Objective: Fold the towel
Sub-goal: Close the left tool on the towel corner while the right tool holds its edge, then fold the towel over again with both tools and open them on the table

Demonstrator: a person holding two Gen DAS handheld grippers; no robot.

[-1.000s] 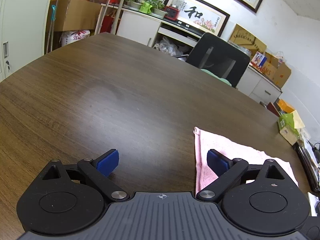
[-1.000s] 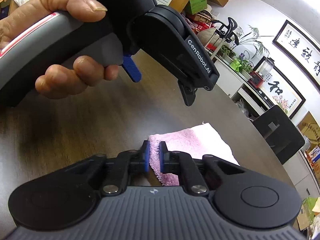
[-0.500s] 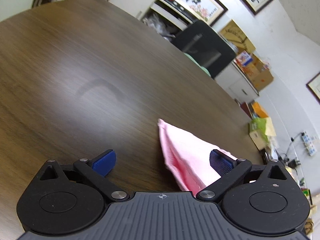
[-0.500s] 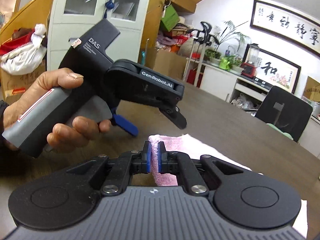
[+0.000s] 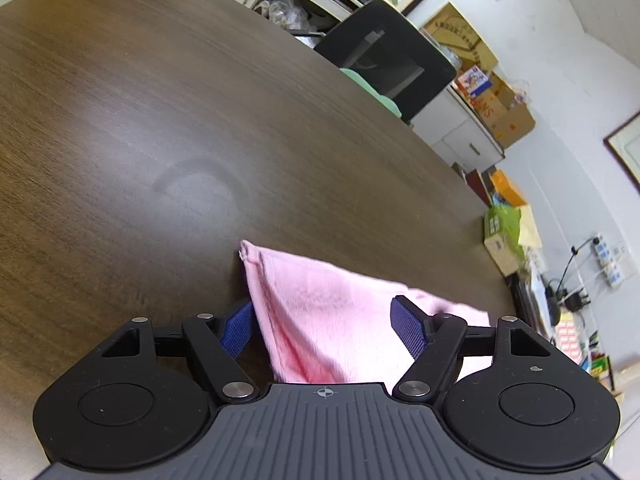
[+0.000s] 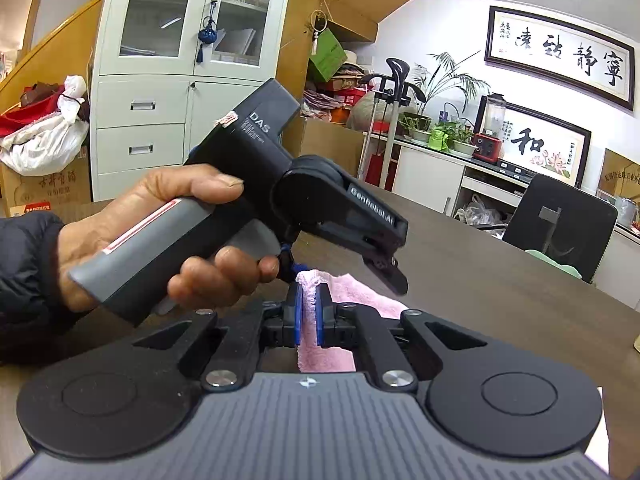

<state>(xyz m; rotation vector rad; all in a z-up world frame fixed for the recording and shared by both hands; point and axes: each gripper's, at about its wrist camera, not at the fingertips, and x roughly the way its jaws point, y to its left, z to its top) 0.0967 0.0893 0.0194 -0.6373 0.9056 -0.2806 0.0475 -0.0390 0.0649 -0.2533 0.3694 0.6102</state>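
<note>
Dark wood table [image 5: 168, 92] holds the pink towel [image 5: 320, 316], and I see my left gripper [image 5: 325, 326] spread wide around its folded corner while my right gripper [image 6: 307, 316] pinches tight on another bit of towel, lifted up.

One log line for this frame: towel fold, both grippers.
task: fold towel | left gripper: open, straddling pink towel | right gripper: shut on towel edge | table: towel partly lifted | fold: not done
</note>
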